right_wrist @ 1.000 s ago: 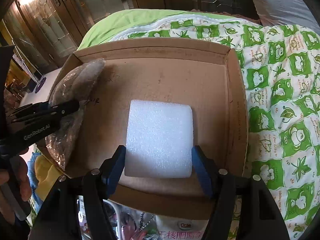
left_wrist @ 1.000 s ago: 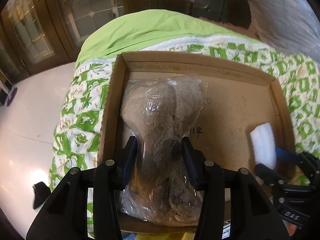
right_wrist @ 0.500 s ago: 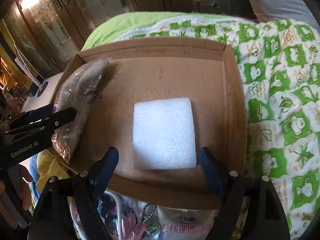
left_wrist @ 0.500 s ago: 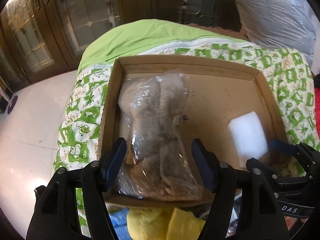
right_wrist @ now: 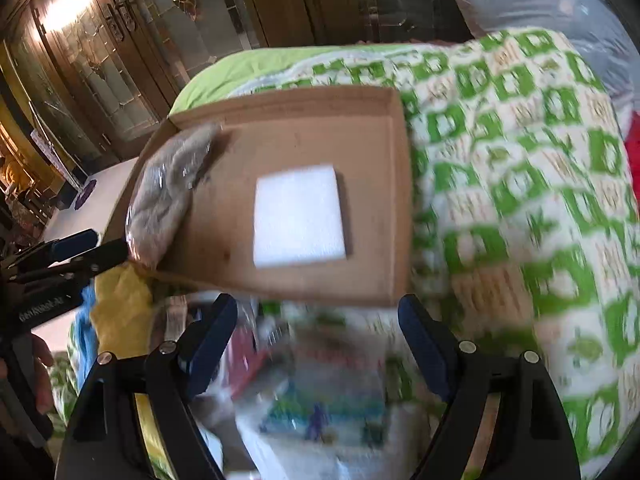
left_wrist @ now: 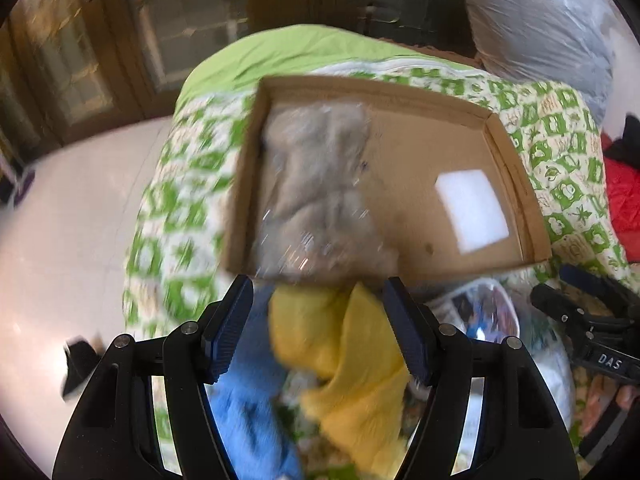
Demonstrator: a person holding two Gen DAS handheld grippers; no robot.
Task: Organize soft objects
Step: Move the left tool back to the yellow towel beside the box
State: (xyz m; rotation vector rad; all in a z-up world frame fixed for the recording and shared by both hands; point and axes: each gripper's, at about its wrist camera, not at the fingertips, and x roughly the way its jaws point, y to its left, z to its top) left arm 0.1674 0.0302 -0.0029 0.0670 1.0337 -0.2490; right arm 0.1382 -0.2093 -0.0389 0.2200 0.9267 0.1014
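Light: warm lamp glare (right_wrist: 64, 12) upper left, reflected off glass doors (right_wrist: 132, 60).
Blur: motion smear over the quilt (right_wrist: 520, 200) and foreground clutter; both views soft.
Edges: fisheye bending, dark corner vignette.
Shadows: soft.

A green-and-white patterned quilt (right_wrist: 520, 184) spreads over the bed, with a plain lime-green cover (left_wrist: 288, 56) showing at its far end. Beyond the bed stand dark wooden doors (right_wrist: 100, 52) with patterned glass, a lamp's glare bright on one pane. The pale floor (left_wrist: 72, 216) gleams to the left. Far right, a big clear plastic bag (left_wrist: 536, 28) bulges, and something red (left_wrist: 624, 208) sits at the quilt's edge.
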